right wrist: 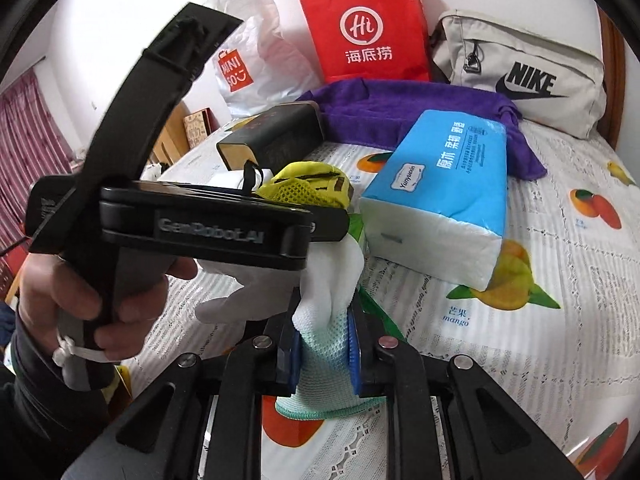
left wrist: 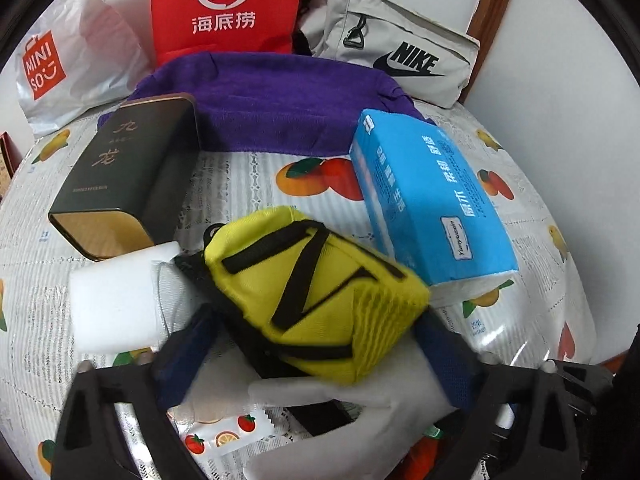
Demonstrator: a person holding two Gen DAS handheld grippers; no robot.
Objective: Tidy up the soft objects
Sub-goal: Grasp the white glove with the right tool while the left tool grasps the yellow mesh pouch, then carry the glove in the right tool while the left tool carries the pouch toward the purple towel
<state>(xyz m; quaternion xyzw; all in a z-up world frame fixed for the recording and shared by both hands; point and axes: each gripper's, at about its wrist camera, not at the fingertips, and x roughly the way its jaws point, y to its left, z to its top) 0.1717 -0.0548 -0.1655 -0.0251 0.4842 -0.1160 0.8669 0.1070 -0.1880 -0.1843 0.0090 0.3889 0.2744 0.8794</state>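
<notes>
My left gripper [left wrist: 308, 340] is shut on a yellow pouch with black zips [left wrist: 320, 292] and holds it just above the table; the pouch also shows in the right wrist view [right wrist: 308, 188]. My right gripper [right wrist: 324, 344] is shut on the cuff of a white knit glove [right wrist: 324, 308]; the glove's fingers hang under the pouch in the left wrist view [left wrist: 352, 396]. A blue tissue pack [left wrist: 428, 196] lies to the right, and a purple towel [left wrist: 272, 108] lies behind.
A dark tin box [left wrist: 124, 172] and a white block [left wrist: 116, 304] lie at the left. A red paper bag [left wrist: 228, 8], a Miniso plastic bag [left wrist: 72, 64] and a grey Nike bag [left wrist: 396, 52] stand along the wall. The fruit-print tablecloth [left wrist: 532, 280] covers the table.
</notes>
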